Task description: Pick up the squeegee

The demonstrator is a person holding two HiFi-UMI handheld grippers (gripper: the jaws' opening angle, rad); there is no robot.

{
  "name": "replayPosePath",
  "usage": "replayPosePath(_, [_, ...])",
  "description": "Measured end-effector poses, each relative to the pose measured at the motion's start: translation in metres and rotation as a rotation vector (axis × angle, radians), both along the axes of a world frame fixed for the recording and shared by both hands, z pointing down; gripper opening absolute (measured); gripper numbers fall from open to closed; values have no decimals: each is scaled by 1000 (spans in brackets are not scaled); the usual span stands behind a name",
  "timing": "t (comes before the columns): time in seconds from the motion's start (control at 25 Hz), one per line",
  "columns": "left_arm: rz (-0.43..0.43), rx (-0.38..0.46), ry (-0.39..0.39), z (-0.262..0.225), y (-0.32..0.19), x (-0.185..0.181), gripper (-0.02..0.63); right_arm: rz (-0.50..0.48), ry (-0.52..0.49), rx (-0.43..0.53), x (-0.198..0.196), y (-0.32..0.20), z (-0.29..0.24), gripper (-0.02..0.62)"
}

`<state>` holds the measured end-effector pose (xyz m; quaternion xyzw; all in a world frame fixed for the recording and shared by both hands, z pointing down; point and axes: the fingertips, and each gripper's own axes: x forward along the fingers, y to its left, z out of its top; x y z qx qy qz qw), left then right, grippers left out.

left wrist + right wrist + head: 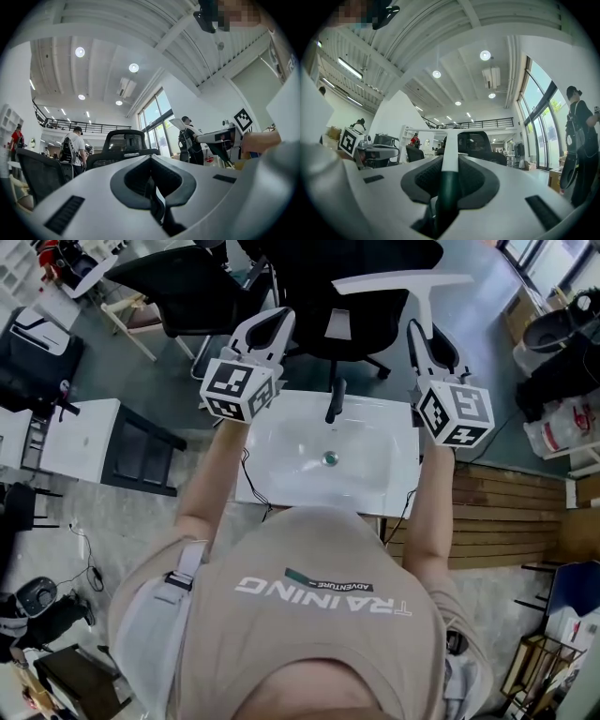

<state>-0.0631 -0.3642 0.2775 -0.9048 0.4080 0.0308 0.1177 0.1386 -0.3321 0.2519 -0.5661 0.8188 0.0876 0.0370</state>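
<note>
Two grippers are held up side by side, and only one has a load. The right gripper [429,338] [449,164] has its jaws closed on the squeegee [403,282] [450,150]. They clamp the dark green lower part of its handle. The white upper handle runs straight out ahead of the jaws to the white crossbar blade beyond their tips.

The left gripper [278,313] [151,157] is well off to the left of the right one and about level with it. Its jaws are together at the tips and there is nothing between them.

Each gripper has a marker cube at its rear, toward the person, at [239,390] and [457,413]. The cube faces show black-and-white square patterns with no readable letters.

Below the grippers and back toward the person is a white basin [281,465]. It has a round drain [330,458] and a dark faucet [333,401] between the two grippers. A black office chair [356,296] stands out ahead of them.

The person's beige shirt [319,559] has "TRAINING" in large white letters. A smaller "ADVENTURE" sits beside a dark green mark, and both words read upside down from the head view.
</note>
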Motion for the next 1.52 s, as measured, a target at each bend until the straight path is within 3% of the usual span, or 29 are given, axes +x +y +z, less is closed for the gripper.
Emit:
replayPosePath(0.76, [37, -8, -1, -4, 8, 8, 12, 35, 10, -18, 6, 11, 0, 95])
replayPosePath(1.52, [-1, -3, -5, -4, 22, -2, 12, 15, -10, -15, 5, 20, 0, 95])
